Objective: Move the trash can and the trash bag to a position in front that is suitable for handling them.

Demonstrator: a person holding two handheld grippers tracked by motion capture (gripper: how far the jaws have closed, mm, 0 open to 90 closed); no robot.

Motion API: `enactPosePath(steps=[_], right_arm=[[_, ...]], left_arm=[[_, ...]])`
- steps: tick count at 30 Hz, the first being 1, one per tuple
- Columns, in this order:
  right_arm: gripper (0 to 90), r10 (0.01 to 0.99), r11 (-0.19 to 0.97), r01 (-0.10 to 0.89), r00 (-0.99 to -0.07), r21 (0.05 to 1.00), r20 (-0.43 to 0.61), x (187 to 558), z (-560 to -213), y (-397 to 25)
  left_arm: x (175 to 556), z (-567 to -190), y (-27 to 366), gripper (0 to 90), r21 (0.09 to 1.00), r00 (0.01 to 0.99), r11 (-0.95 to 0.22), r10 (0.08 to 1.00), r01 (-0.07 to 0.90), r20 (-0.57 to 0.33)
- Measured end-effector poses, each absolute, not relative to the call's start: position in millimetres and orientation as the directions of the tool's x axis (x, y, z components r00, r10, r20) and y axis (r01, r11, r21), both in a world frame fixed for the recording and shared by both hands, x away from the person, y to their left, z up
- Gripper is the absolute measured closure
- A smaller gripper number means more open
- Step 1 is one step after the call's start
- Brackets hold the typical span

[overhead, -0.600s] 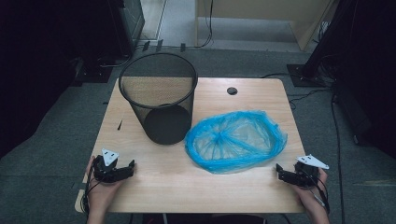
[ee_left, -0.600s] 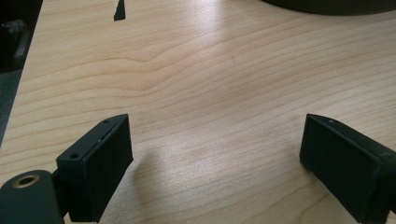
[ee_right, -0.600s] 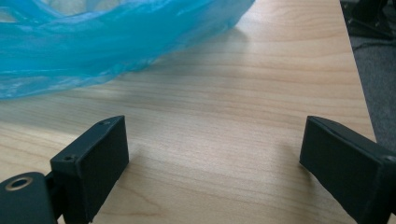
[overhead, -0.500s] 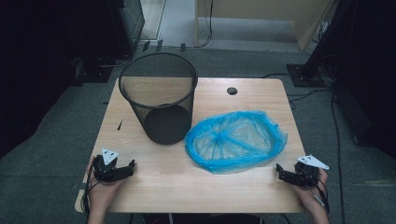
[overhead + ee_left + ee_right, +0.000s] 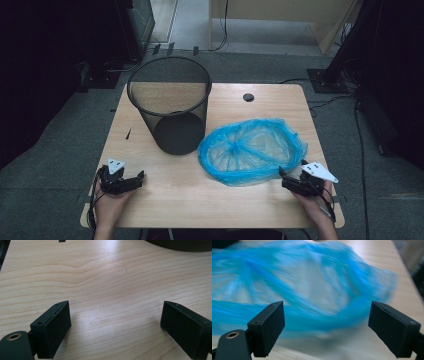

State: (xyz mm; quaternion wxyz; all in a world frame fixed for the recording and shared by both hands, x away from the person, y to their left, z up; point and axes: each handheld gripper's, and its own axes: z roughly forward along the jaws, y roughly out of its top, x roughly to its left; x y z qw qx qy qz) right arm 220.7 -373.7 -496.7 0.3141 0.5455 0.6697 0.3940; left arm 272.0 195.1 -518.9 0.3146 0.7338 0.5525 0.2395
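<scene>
- The blue plastic bag (image 5: 252, 150) is seen lying flat and crumpled on the wooden table (image 5: 190, 200), right of centre, its rim forming a rough oval; it is the thing nearest the right gripper.
- At about 8 o'clock on the table, near the front edge, the left gripper (image 5: 134, 179) is held in a hand (image 5: 111, 207). Its jaws are spread wide, and nothing but bare wood is shown between them in the left gripper view (image 5: 115, 322).
- At about 11 o'clock from the table's middle, a black mesh wastebasket (image 5: 170, 102) is seen standing upright, just beside the bag's left edge.
- A small dark round hole (image 5: 248, 97) is set in the tabletop at about 1 o'clock, well apart from the bag.
- At about 4 o'clock, the right gripper (image 5: 286, 176) is held just beside the bag's near right rim. Its jaws are spread wide with nothing between them, and the blurred blue bag (image 5: 312, 290) is seen just beyond them in the right gripper view.
</scene>
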Motion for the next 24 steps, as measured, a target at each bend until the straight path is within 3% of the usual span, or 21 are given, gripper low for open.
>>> enactPosePath(steps=[3, 5, 9, 18, 22, 24], right_arm=[[16.3, 0.969, 0.133, 0.467, -0.245, 0.874, -0.016, 225.8, -497.7, -350.9], [25.8, 0.968, 0.161, 0.482, -0.246, 0.861, -0.044, 231.2, -501.1, -337.5], [25.9, 0.955, 0.219, 0.517, -0.289, 0.827, -0.072, 237.7, -510.2, -326.8], [25.9, 0.963, 0.262, 0.616, -0.213, 0.743, -0.164, 264.9, -517.1, -361.1], [25.9, 0.97, 0.238, 0.628, -0.12, 0.741, -0.21, 283.1, -518.2, -373.8], [25.4, 0.981, 0.185, 0.599, -0.064, 0.779, -0.184, 284.7, -512.4, -377.6]], left_arm=[[273.3, -519.0, 195.2, 9.8, 0.728, 0.275, -0.191, 0.961, 0.659, 0.003], [273.5, -519.0, 195.3, 9.8, 0.728, 0.275, -0.19, 0.961, 0.659, 0.002], [273.5, -519.0, 195.3, 9.8, 0.728, 0.275, -0.19, 0.961, 0.659, 0.003], [273.4, -519.0, 195.2, 9.9, 0.728, 0.275, -0.191, 0.961, 0.659, 0.003], [273.4, -519.0, 195.2, 9.9, 0.728, 0.275, -0.191, 0.962, 0.659, 0.003], [273.5, -518.9, 195.3, 9.9, 0.728, 0.273, -0.189, 0.962, 0.659, 0.002]])
